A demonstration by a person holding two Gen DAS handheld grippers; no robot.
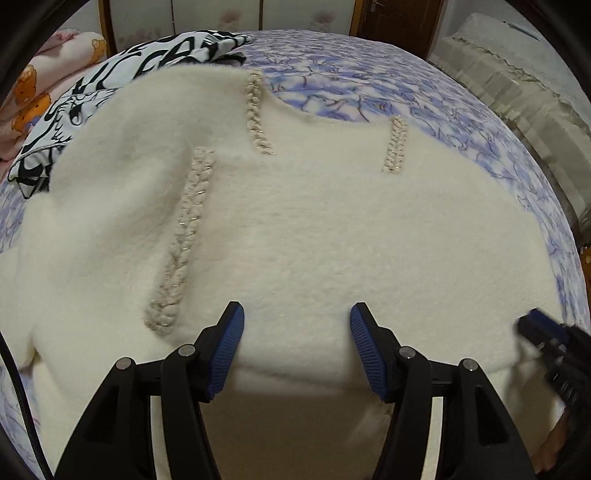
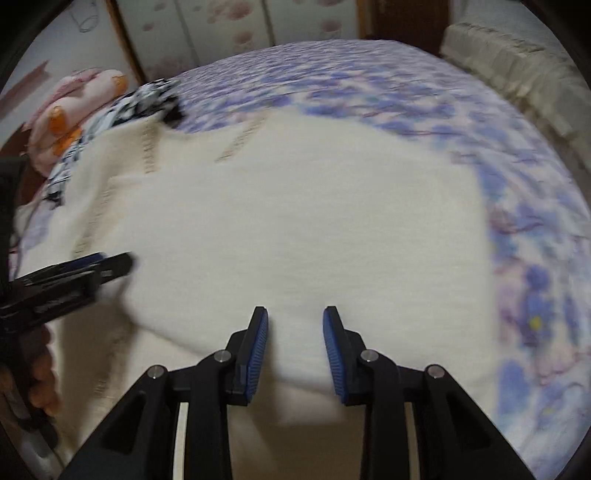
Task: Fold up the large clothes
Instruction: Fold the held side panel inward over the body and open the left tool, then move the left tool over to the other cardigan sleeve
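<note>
A fluffy cream sweater point(image 1: 295, 221) with braided rope trims point(image 1: 192, 206) lies spread on the bed, its near edge folded over. My left gripper point(image 1: 297, 317) hovers over that folded edge, open, its blue pads point(image 1: 231, 343) wide apart and clear of the fabric. In the blurred right wrist view the sweater point(image 2: 295, 221) fills the middle. My right gripper point(image 2: 295, 317) stands open over the near fold, with cloth below the gap and no pad pressing on it. Each gripper shows at the edge of the other's view: the right gripper point(image 1: 535, 326), and the left gripper point(image 2: 110, 262) held by a hand point(image 2: 40, 380).
The bed has a blue floral sheet point(image 1: 369, 81). A black-and-white printed garment point(image 1: 110, 81) lies at the sweater's far left corner, with a pink bear-print blanket point(image 1: 33, 88) behind it. A beige cushion point(image 1: 517, 85) sits at the right. Wardrobe doors point(image 2: 221, 33) stand beyond the bed.
</note>
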